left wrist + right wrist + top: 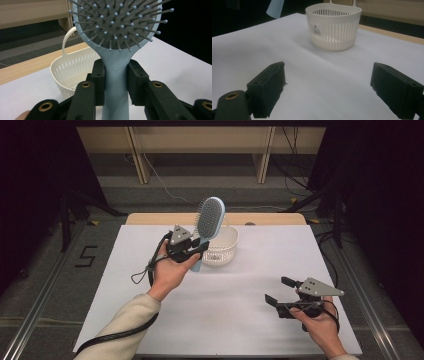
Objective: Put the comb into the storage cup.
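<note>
A recording lab, by the look of it.
Black tripod legs (82, 202), loose cables (295, 165) and a taped floor number (86, 256) surround the white-covered desk (240, 290).

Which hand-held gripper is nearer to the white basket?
Left. The left hand-held gripper, holding the hairbrush, is right beside the white basket; the right hand-held gripper rests far off.

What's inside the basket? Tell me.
The basket looks empty through its slats and over its rim; its floor is hidden. The brush stays outside it, clamped in the left claw.
</note>
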